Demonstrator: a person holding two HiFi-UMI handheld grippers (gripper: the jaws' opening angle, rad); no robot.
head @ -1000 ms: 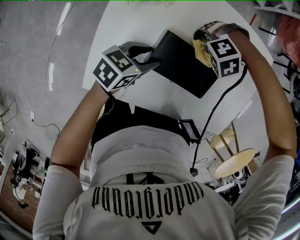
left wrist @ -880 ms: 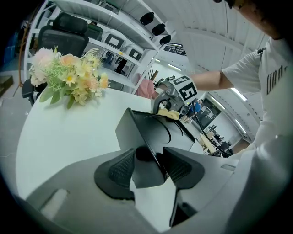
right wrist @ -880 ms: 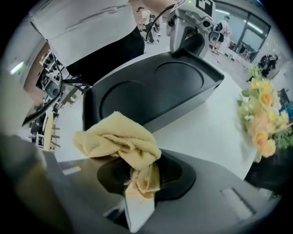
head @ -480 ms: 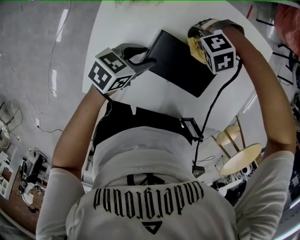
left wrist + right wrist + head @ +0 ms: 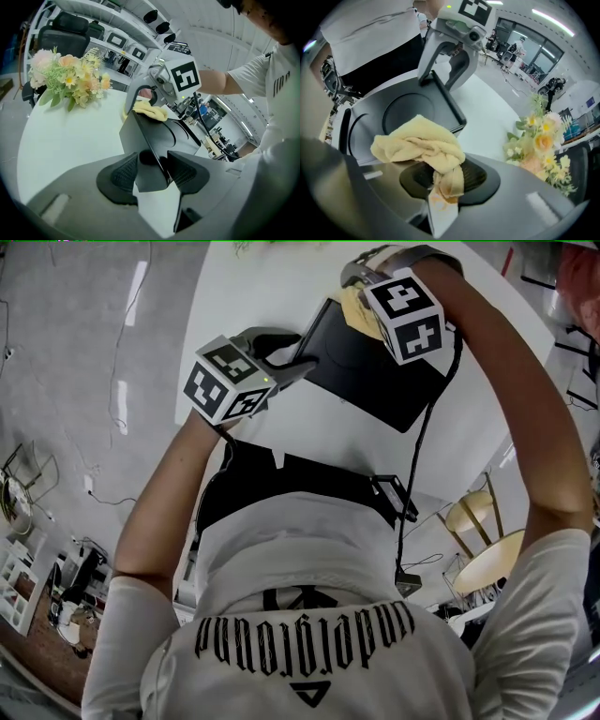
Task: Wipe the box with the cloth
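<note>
The box [image 5: 370, 367] is a flat, matte black slab with sharp corners, and a shallow round line is pressed into its top face. The cloth [image 5: 419, 143] is soft pale-yellow terry, bunched into loose folds, with an orange-stained tail hanging down. Both grippers are smooth grey plastic with dark ribbed pads.

The box lies on a round white table [image 5: 65, 140] with a smooth, plain top. A bouquet [image 5: 70, 75] of cream, peach and yellow flowers stands toward the table's far side. Around the table there is a grey floor [image 5: 75, 381], shelving, a black office chair [image 5: 63, 35] and round pale stools [image 5: 487, 559].

The left gripper [image 5: 154, 171] has its jaws pressed together on a thin edge of the box near one corner, the black panel standing between the two pads. The right gripper [image 5: 443, 180] has its jaws clamped on the cloth's tail, and the bulk of the cloth is bunched ahead of them. The cloth lies against the box's top face, near the edge away from the person, across the box from the left gripper.
</note>
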